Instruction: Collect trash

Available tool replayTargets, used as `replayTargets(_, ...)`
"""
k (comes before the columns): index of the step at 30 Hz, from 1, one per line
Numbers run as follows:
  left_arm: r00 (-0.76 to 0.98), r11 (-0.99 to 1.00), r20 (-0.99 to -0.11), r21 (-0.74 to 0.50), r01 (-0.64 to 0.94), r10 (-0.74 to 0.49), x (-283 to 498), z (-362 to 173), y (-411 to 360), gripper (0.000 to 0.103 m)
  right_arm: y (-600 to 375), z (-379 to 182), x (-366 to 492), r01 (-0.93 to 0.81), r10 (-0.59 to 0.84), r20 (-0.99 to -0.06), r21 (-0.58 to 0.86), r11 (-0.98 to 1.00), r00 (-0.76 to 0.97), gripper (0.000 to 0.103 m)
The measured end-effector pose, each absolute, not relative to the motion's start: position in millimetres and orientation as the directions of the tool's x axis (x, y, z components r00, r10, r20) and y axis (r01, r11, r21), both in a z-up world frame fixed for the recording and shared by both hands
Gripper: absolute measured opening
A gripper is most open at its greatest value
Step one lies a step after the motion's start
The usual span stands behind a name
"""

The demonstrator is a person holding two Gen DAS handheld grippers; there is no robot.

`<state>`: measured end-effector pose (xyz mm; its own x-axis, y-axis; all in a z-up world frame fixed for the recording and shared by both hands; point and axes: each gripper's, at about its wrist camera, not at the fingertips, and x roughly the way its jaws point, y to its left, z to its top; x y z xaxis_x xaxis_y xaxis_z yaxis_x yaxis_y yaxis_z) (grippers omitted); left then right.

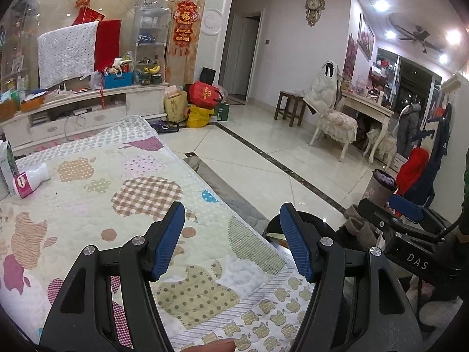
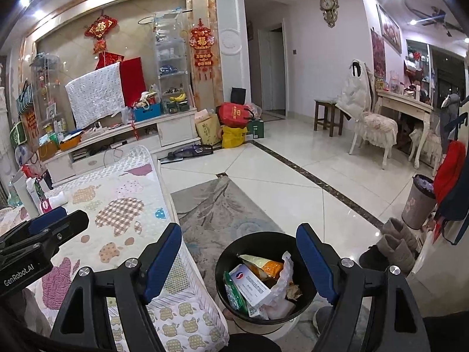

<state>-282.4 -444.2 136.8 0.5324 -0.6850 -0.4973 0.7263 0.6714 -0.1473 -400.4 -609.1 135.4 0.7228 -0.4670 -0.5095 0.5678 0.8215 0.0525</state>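
Note:
A black round trash bin (image 2: 231, 252) stands on the floor beside the quilt-covered table (image 2: 123, 205). It holds a white box, an orange packet, a green wrapper and crumpled plastic. My right gripper (image 2: 239, 261) is open and empty above the bin. My left gripper (image 1: 231, 240) is open and empty over the table's near corner; the bin's rim (image 1: 272, 226) shows behind its right finger. A white bottle with a pink label (image 1: 30, 180) lies on its side at the table's far left, next to an upright carton (image 1: 7, 161). Both also show in the right wrist view (image 2: 52, 201).
A grey rug (image 2: 217, 205) lies on the tiled floor by the bin. A pink-grey waste basket (image 2: 417, 199) and grey boots (image 2: 395, 243) stand at the right. A TV cabinet (image 2: 132, 135), bags (image 2: 231, 126) and a chair (image 2: 372, 129) stand further back.

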Motion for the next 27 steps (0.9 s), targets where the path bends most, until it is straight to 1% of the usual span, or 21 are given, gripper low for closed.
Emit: replayTargets(27,0.573,0.691,-0.49,-0.085,0.718,-0.656,-289.3,135.1,-445.5,0.066,-612.6,137.4,-390.9,0.566,-0.461,-0.509,0.064,0.822,0.727,0.078)
